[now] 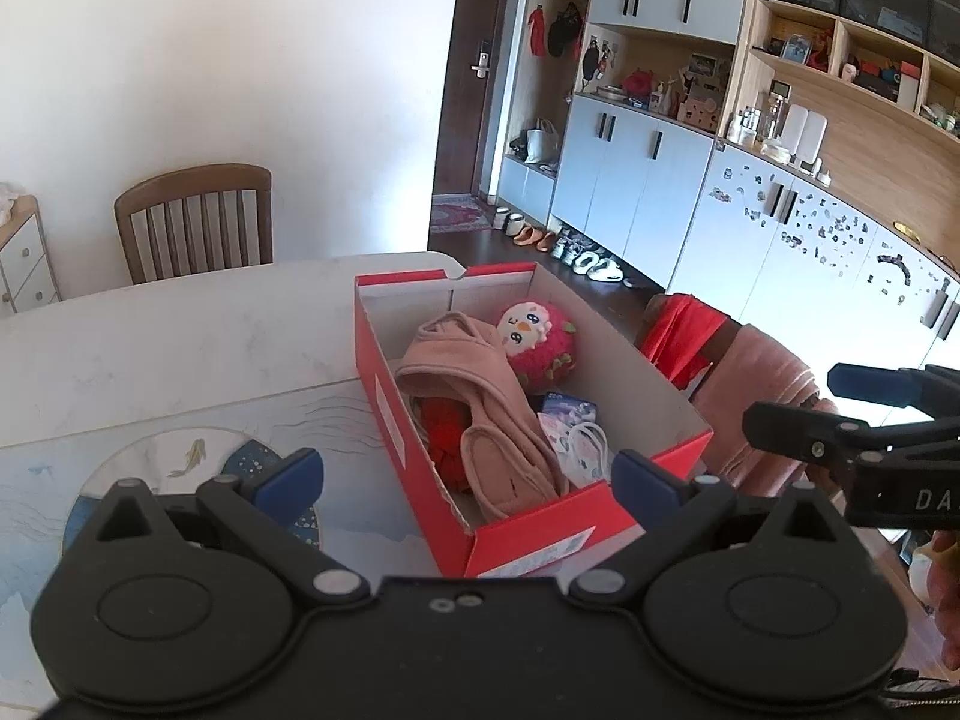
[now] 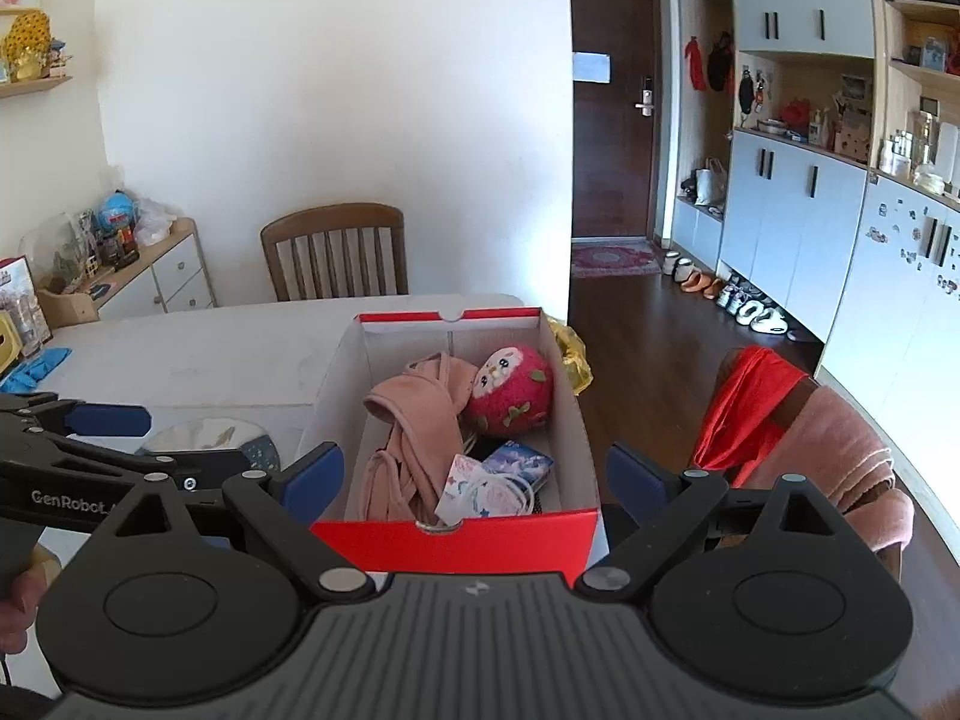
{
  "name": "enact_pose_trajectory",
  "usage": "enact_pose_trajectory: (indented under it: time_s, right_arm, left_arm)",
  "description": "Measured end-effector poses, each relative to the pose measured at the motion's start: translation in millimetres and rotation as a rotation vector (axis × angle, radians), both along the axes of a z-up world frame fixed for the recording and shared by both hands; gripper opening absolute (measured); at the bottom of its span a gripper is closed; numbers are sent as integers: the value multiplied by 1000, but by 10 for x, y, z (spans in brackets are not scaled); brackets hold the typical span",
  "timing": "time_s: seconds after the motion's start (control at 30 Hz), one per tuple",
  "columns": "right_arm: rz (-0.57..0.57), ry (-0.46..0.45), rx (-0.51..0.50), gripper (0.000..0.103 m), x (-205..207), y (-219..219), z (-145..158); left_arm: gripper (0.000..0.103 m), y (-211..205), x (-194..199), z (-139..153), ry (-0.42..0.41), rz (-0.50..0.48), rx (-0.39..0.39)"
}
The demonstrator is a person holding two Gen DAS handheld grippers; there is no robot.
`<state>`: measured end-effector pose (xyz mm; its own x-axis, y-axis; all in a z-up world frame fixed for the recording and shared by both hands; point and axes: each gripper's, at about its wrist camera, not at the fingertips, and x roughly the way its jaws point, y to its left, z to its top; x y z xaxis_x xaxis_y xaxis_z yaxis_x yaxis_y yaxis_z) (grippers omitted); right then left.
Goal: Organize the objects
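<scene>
Low in the right wrist view, the right gripper (image 2: 474,474) stands spread wide and empty before the red shoebox (image 2: 456,540), which sits on the tabletop (image 2: 198,354). That shoebox holds pink cloth (image 2: 414,420), a plush toy (image 2: 510,390) and small packets (image 2: 492,480). Its right side appears to hang over the tabletop edge, so a nudge from the released left gripper (image 1: 468,480) might tip it floorward.

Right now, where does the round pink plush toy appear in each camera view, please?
Left wrist view: the plush toy lies at the far end of the red box, a little right of picture centre, beside the pink cloth.
Right wrist view: the plush toy lies at the far right of the box, just above picture centre.
Shared landmark: the wooden chair behind the table.
</scene>
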<state>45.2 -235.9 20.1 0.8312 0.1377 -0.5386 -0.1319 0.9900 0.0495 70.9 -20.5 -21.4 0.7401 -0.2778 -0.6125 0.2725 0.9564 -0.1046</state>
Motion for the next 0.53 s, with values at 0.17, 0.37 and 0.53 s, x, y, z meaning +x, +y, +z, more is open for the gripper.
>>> enact_pose_trajectory:
  time_s: [0.17,0.37,0.53]
  right_arm:
    - [-14,0,-14,95,-23,30,-14]
    - [-29,-3,-27,95,-15,55,-22]
    - [-40,1,-31,95,0,66,-32]
  left_arm:
    - [102,3,-2,-1,-2,-5,-3]
    - [102,10,10,6,-11,-13,5]
    - [102,12,33,-10,-16,-32,17]
